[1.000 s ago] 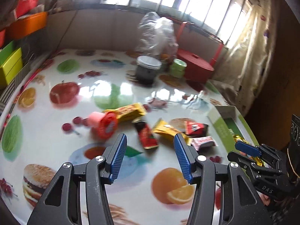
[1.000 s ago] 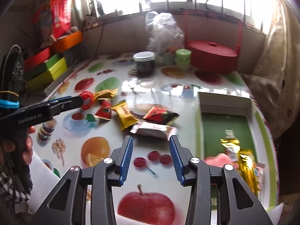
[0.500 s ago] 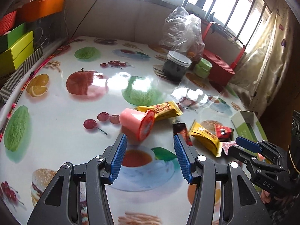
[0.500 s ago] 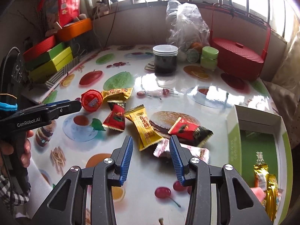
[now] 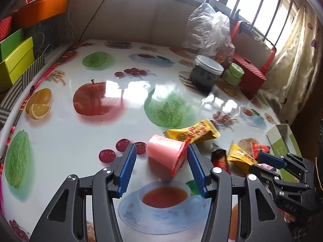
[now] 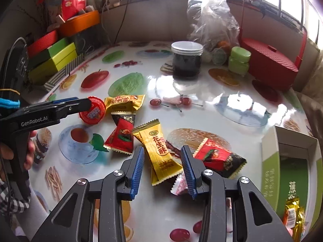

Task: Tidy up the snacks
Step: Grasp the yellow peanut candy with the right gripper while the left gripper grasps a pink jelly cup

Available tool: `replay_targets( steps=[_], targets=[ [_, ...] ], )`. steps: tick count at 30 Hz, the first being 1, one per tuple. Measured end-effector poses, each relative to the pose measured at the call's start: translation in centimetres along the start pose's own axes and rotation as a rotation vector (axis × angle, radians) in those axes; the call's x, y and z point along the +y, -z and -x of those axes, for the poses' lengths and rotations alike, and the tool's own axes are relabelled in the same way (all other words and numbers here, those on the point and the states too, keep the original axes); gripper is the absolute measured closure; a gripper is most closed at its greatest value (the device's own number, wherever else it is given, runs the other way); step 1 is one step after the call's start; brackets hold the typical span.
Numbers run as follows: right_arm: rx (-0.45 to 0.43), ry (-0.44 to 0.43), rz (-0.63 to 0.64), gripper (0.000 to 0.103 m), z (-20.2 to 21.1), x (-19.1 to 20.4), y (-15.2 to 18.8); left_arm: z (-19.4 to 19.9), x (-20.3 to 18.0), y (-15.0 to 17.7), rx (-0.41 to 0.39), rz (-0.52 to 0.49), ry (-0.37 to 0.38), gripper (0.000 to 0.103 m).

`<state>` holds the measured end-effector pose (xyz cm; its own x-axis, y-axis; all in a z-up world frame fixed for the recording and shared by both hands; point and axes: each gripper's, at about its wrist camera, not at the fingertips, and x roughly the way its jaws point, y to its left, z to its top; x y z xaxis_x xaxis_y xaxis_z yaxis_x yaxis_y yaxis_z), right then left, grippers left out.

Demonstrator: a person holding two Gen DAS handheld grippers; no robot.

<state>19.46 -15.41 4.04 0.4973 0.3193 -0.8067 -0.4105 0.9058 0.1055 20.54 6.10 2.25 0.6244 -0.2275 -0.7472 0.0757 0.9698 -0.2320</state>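
Left gripper (image 5: 160,166) tilted down over the glossy fruit-print tablecloth (image 5: 60,137), jaws partly apart, straddling the pink plastic jelly cup with red foil lid (image 5: 166,153). Cup on its side, lid toward the right finger and apparently touching or nearly touching it; clear gap at the left finger, so not clamped.

Right gripper (image 6: 162,168) likewise angled down, jaws narrower and just been closing, with the lower end of the yellow crimped-edge peanut-candy wrapper (image 6: 159,151) between the blue ribbed pads. Small gaps visible on both sides, no grip yet.

Just right of that gripper: red-and-black snack packet (image 6: 219,156), with a pink-white wrapper (image 6: 179,184) poking out under the right finger. Left of it: second red-and-black packet (image 6: 122,133).

Further out, second yellow candy wrapper (image 5: 191,133) lying just behind the jelly cup, touching its rim side.

At right table edge, open green-and-white cardboard box (image 6: 270,161) with gold-foil sweets (image 6: 292,214) at its near end.

Person's hand (image 6: 28,151) on the left gripper handle at the right wrist view's left edge, checked sleeve below.

Mid-table beyond the snacks: dark glass jar with pale screw lid (image 6: 186,60), small green lidded jar (image 6: 239,60), crumpled clear plastic bag (image 6: 212,20), red lidded basket with handle (image 6: 268,62). Far left: stacked lime-green, red and orange boxes (image 6: 58,54).
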Motion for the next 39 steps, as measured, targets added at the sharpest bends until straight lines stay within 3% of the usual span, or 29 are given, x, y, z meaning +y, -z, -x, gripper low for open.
replay_targets(
  steps=[15, 22, 39],
  targets=[
    [0.041, -0.005, 0.017, 0.065, -1.7, 0.5, 0.0, -1.9, -0.1, -0.7, 0.026, -0.008, 0.035, 0.050],
    [0.039, -0.005, 0.009, 0.076, -1.7, 0.4, 0.1, -2.2, -0.1, -0.5, 0.026, 0.001, 0.035, 0.050],
    [0.016, -0.009, -0.009, 0.081, -1.1, 0.4, 0.1, -1.8, -0.1, -0.1, 0.014, 0.002, 0.043, 0.055]
  ],
)
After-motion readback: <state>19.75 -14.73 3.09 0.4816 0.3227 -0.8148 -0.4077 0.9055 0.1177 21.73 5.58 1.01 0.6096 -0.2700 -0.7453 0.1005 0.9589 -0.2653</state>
